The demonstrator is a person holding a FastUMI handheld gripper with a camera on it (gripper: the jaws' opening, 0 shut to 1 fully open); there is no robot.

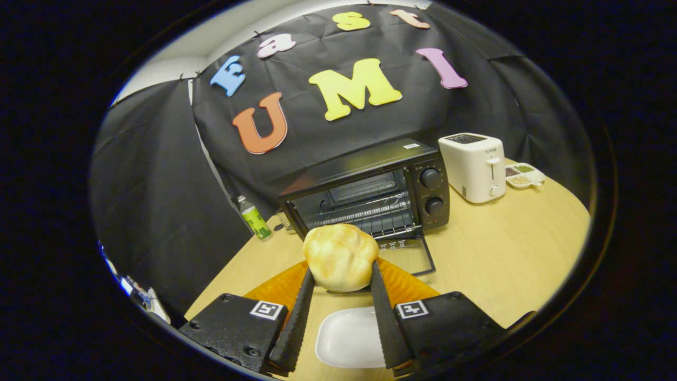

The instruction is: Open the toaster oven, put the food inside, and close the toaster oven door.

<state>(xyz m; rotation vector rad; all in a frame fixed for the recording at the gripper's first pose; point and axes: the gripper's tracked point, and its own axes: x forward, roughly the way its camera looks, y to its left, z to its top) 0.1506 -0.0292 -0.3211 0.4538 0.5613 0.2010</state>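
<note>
A round golden bun (340, 256) is held up off the table, pinched between both fingers of my gripper (341, 275), which is shut on it. Beyond the bun stands the black toaster oven (370, 193) with its door (410, 256) folded down flat onto the wooden table (502, 254). The wire rack (370, 214) inside shows through the open mouth. Two knobs (431, 191) sit on the oven's right panel. The bun hides the door's left part.
Below the fingers lie a white plate (351, 338) and an orange mat (404, 288). A white toaster (474, 166) and a small condiment dish (523, 175) stand right of the oven. A green-labelled bottle (255, 218) stands to its left.
</note>
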